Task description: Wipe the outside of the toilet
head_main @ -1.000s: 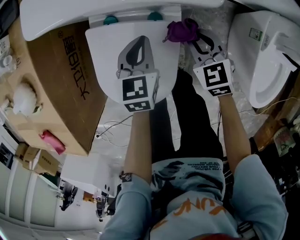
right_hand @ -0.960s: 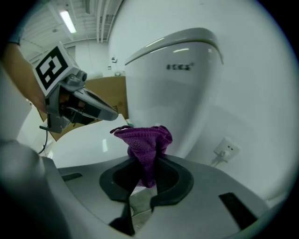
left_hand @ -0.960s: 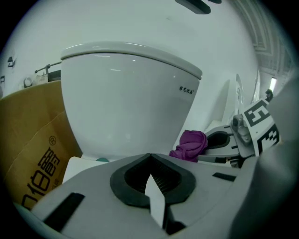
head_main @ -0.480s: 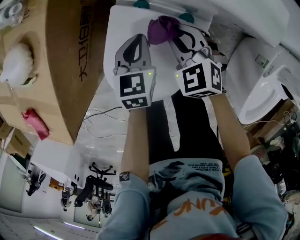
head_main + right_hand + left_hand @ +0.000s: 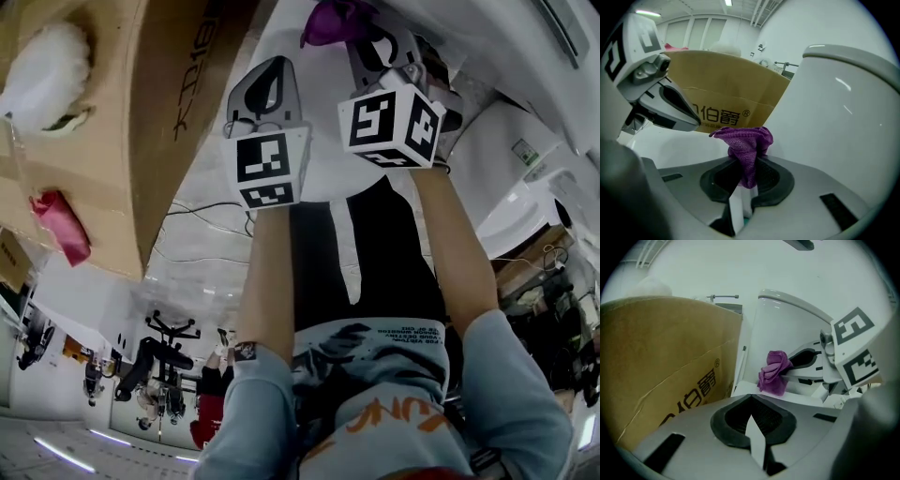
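The toilet [image 5: 323,112] sits at my 12 o'clock, its white lid under both claws. The cloth [image 5: 745,140] is bunched at about 1 o'clock, close to the porcelain; I can't tell if it touches. My right claw [image 5: 743,173] is clamped on a thin fold of it. My left claw [image 5: 752,420] is closed on nothing, just beside at 11 o'clock.

That narrow pinch worries me: pressing hard could drag the cloth out and let bare jaws scrape the glaze. The box [image 5: 141,112] crowds the toilet at 10 o'clock, so a wide sweep may snag there, or my claws may knock together.
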Action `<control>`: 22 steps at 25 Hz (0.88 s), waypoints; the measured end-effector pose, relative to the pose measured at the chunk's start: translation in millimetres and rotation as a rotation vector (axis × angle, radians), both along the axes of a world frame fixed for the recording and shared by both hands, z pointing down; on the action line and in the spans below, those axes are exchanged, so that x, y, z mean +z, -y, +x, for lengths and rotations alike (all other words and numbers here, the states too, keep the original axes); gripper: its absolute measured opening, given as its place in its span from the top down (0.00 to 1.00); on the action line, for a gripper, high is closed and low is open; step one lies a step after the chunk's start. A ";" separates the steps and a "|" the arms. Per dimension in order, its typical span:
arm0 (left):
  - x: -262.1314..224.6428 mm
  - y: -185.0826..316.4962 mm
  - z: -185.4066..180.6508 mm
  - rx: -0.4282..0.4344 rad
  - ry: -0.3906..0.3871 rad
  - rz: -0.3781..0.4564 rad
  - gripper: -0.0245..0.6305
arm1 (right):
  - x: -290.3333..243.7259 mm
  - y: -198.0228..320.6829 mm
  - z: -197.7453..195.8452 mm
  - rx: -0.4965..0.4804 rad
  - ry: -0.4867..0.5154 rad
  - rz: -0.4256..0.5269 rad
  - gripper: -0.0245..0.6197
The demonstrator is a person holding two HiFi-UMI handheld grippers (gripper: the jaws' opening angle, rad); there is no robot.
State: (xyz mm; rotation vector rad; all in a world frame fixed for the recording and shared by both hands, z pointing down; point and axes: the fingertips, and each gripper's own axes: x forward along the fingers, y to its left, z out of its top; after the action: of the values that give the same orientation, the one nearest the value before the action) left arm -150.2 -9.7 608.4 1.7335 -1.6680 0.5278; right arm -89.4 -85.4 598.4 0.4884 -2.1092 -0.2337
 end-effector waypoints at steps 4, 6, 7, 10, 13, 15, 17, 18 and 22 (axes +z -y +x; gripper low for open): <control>5.5 1.1 -19.8 -0.014 -0.006 -0.005 0.93 | 9.1 17.8 -25.1 0.012 -0.010 0.023 0.84; 8.8 2.7 -28.1 -0.021 -0.011 -0.007 0.93 | 15.3 23.3 -37.5 0.004 -0.013 0.031 0.84; 10.1 3.5 -31.2 -0.023 -0.014 -0.008 0.93 | 18.7 25.0 -42.7 -0.001 -0.016 0.032 0.84; 14.0 6.3 -38.2 -0.027 -0.019 -0.013 0.93 | 33.0 25.5 -56.6 -0.044 -0.058 0.044 0.84; 18.4 9.0 -40.3 -0.051 -0.046 -0.017 0.93 | 49.7 26.3 -64.9 -0.062 -0.108 0.043 0.84; 20.2 9.0 -39.2 -0.068 -0.074 -0.018 0.93 | 57.4 27.9 -68.3 -0.044 -0.115 0.028 0.84; 21.5 6.4 -39.0 -0.070 -0.081 -0.026 0.93 | 62.8 27.6 -71.0 -0.045 -0.121 0.033 0.84; 22.4 5.1 -39.6 -0.066 -0.077 -0.032 0.93 | 64.4 27.9 -71.4 -0.048 -0.123 0.043 0.84; 23.4 0.0 -44.1 -0.048 -0.061 -0.051 0.93 | 67.3 30.2 -68.8 -0.039 -0.120 0.073 0.87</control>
State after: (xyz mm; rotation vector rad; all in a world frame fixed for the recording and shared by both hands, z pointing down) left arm -194.3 -9.8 631.8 1.6531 -1.6353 0.4860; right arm -158.1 -115.5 665.7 0.4650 -1.9994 -0.3548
